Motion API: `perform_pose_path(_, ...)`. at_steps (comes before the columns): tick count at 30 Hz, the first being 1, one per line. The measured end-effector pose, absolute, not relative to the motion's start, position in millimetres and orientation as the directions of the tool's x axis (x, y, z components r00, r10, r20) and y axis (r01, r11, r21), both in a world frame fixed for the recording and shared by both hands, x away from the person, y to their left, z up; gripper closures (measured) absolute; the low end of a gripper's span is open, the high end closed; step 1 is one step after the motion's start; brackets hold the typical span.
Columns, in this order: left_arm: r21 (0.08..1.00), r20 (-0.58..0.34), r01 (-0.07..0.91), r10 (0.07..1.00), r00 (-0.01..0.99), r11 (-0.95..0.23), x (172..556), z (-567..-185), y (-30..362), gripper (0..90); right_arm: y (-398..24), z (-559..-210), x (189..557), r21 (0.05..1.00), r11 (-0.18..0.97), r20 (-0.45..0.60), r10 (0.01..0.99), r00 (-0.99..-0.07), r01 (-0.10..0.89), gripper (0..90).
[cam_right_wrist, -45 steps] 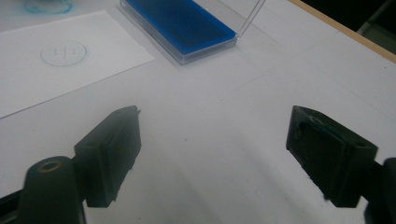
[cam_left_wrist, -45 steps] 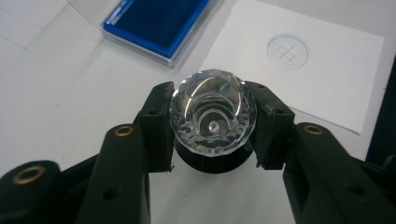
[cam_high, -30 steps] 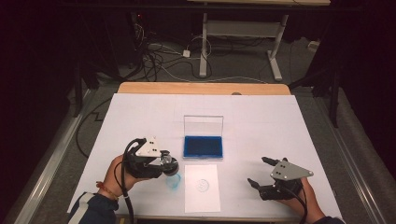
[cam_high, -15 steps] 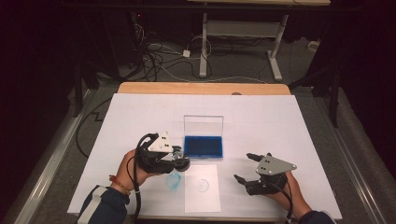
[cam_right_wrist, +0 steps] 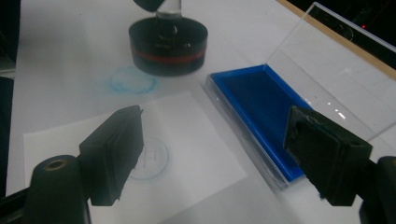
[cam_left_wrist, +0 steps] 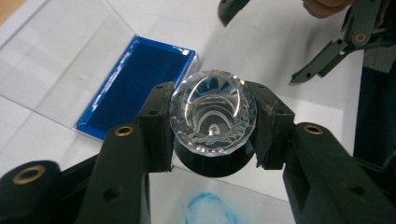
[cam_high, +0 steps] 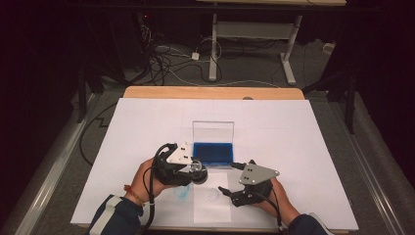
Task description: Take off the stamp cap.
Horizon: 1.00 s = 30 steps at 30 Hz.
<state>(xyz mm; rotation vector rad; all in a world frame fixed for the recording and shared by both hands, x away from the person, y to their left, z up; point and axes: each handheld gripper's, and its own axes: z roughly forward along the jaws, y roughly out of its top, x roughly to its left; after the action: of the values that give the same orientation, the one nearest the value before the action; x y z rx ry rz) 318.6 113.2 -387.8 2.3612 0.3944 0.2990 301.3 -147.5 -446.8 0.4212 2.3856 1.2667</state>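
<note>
The left hand-held gripper (cam_left_wrist: 212,126) is clamped tight on the faceted clear handle of a stamp (cam_left_wrist: 212,114), holding it clear of the bench just in front of the open ink pad (cam_high: 213,153), whose blue felt sits in a tray with the clear lid standing up behind it. The right hand-held gripper (cam_right_wrist: 212,154) has nothing between its pads; its jaws have just been closing a bit but are wide apart, hovering over the paper sheet (cam_right_wrist: 196,135) that already carries a faint round print (cam_right_wrist: 152,158). There's also a blue ring smudge (cam_right_wrist: 133,81) right on the bench cover. Biggest risk, probably: that handle is slick and rounded, so the stamp could twist or slip in the grip and land crooked. The loose sheet could also slide or lift with the stamp if the right side doesn't pin it, giving a smeared or doubled print
</note>
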Motion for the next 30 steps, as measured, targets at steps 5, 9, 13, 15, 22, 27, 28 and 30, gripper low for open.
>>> perform_pose_path(5, 0.701, 0.087, 0.195, 0.354, 0.931, -0.686, 317, -389, 109, 54.3, -132, -450, 302, 0.840, 0.537, -0.191, 0.421, -0.887, 0.074, 19.8)
perform_pose_path(9, 0.705, 0.088, 0.187, 0.346, 0.934, -0.684, 315, -390, 107, 54.3, -123, -453, 301, 0.838, 0.540, -0.180, 0.410, -0.894, 0.079, 19.6)
perform_pose_path(13, 0.709, 0.081, 0.182, 0.336, 0.939, -0.681, 314, -391, 104, 54.3, -119, -456, 301, 0.843, 0.531, -0.162, 0.409, -0.898, 0.090, 19.6)
perform_pose_path(15, 0.716, 0.078, 0.187, 0.343, 0.936, -0.673, 314, -392, 103, 54.3, -117, -458, 302, 0.847, 0.522, -0.147, 0.410, -0.900, 0.100, 19.7)
perform_pose_path(22, 0.737, 0.062, 0.196, 0.354, 0.933, -0.646, 312, -393, 101, 54.2, -113, -461, 302, 0.853, 0.508, -0.119, 0.407, -0.906, 0.116, 19.6)
perform_pose_path(27, 0.749, 0.055, 0.185, 0.337, 0.940, -0.637, 309, -393, 97, 54.3, -109, -464, 303, 0.863, 0.491, -0.104, 0.411, -0.906, 0.124, 21.3)
perform_pose_path(28, 0.750, 0.054, 0.177, 0.326, 0.944, -0.638, 308, -393, 95, 54.3, -109, -464, 303, 0.863, 0.490, -0.107, 0.415, -0.904, 0.123, 22.6)
perform_pose_path(30, 0.760, 0.051, 0.177, 0.328, 0.943, -0.626, 307, -393, 94, 54.3, -110, -464, 303, 0.865, 0.487, -0.110, 0.423, -0.899, 0.124, 27.2)
